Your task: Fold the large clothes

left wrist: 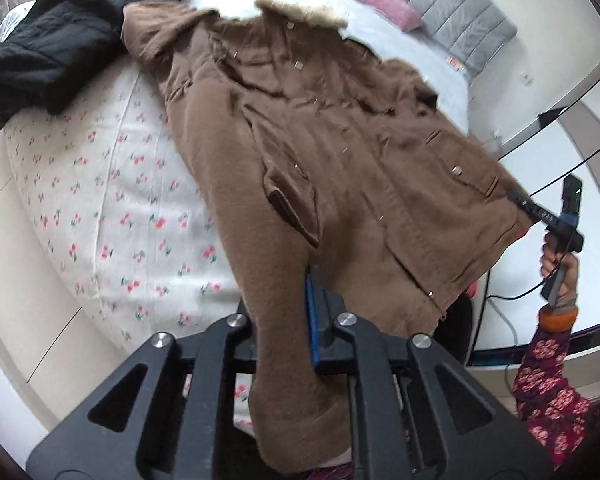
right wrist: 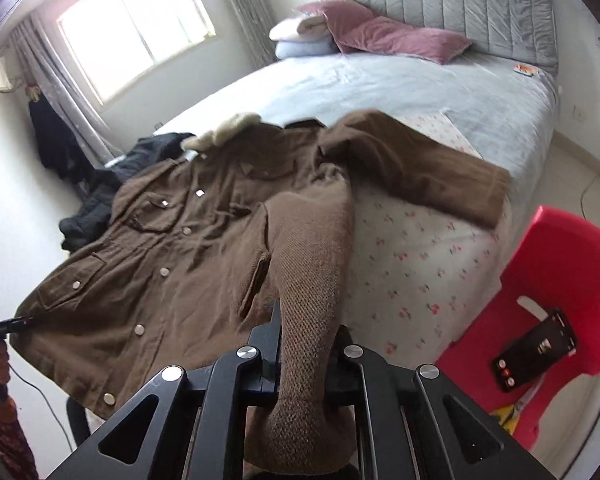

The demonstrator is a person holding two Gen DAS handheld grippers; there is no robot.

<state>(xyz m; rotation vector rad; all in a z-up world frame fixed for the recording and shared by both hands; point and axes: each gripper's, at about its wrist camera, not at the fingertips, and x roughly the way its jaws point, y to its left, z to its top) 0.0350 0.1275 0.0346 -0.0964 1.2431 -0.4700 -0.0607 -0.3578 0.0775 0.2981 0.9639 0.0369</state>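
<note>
On the bed (right wrist: 400, 84) lie two garments: one brown coat (right wrist: 172, 240) at the foot end and one black jacket (left wrist: 60, 40) beside it. At the headboard end are one pink pillow (right wrist: 384, 36) and two folded blankets (right wrist: 300, 36). Beside the bed stands one red stool (right wrist: 560, 264) bearing one phone (right wrist: 536, 356).

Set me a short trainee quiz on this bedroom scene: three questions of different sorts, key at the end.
1. True or false: the brown coat has a pale fur collar.
2. What lies on the red stool? A) a cup B) a phone C) a book
3. Fill in: the left hand-held gripper and the right hand-held gripper are both shut on the ____.
Key: 1 true; 2 B; 3 coat.
</note>
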